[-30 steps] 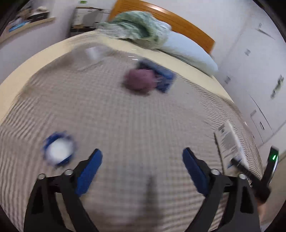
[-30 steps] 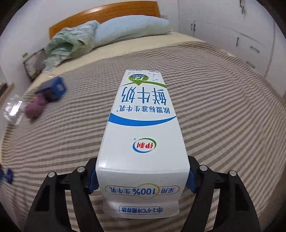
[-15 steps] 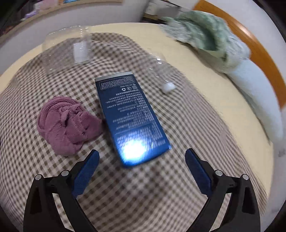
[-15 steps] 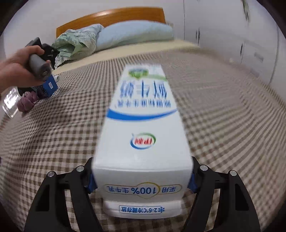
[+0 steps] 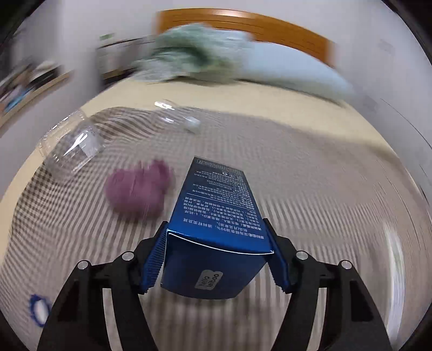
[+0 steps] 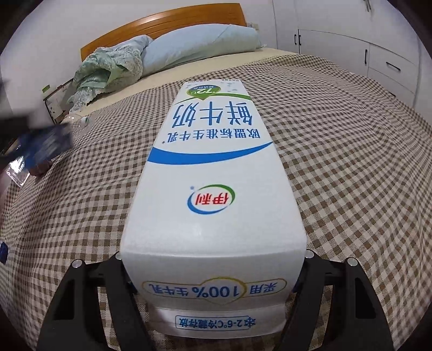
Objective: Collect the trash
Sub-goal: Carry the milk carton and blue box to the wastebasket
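Left fingers: clamped on the near end of the blue box [image 5: 216, 216], blue pads [image 5: 154, 259] pressed to both its sides.
Left gripper [image 5: 216, 256]: holds the box lifted off the checked bedspread [image 5: 324, 189], far end pointing toward the headboard [image 5: 243, 24].
Right fingers: closed on the sides of the white milk carton [image 6: 213, 172], pads mostly hidden behind it.
Right gripper [image 6: 213, 270]: carries the carton above the bedspread, printed face up.
Left of the box: purple cloth [image 5: 137, 189] lying on the bed.
Far left: clear plastic cup [image 5: 70, 145] on its side.
Beyond the box: clear bottle [image 5: 175, 116], also lying down.
Near left edge: small blue-rimmed cap [image 5: 39, 310].
Bedhead: green quilt [image 6: 108, 70] and pale blue pillow [image 6: 202, 46].
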Demonstrator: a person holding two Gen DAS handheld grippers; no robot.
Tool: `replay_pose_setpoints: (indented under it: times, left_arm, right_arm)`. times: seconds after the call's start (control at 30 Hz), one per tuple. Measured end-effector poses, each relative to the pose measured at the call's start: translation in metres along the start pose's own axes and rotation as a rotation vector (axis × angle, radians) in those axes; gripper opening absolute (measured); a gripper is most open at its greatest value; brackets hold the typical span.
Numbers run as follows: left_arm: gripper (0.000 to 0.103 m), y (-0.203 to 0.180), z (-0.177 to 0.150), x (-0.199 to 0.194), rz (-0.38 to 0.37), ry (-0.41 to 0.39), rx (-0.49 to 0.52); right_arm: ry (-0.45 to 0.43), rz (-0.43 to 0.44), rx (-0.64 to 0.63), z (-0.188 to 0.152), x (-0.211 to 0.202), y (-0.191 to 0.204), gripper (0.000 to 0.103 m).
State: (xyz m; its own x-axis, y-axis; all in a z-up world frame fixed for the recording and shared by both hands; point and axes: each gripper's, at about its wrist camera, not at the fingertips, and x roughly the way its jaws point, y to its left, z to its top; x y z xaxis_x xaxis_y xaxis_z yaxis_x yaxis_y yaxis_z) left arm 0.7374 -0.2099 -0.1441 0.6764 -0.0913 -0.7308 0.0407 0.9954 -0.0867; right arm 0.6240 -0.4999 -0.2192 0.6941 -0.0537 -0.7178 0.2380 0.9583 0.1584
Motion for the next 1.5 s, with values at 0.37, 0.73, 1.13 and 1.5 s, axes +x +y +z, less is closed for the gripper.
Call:
replay_pose_setpoints:
  times: [0.37, 0.73, 1.13, 1.5]
  left_arm:
    - [0.064, 0.091, -0.177, -0.118, -0.203, 0.059, 0.088]
    - [0.074, 0.082, -0.214, -0.133, -0.241, -0.01, 0.116]
    - [0.058, 0.075, -0.219, -0.18, -0.214, -0.025, 0.108]
    - [0.058, -0.053, -0.259, -0.261, -0.553, 0.079, 0.258]
  right_arm:
    - [0.024, 0.113, -0.207, -0.049, -0.098, 0.086, 0.07]
    - [0.024, 0.075, -0.249, -0.11, -0.139, 0.134, 0.083]
    - [0.06, 0.073, -0.146, -0.112, -0.176, 0.105, 0.069]
    - [-0.007, -0.266, 0.093, -0.183, -0.311, -0.127, 0.069]
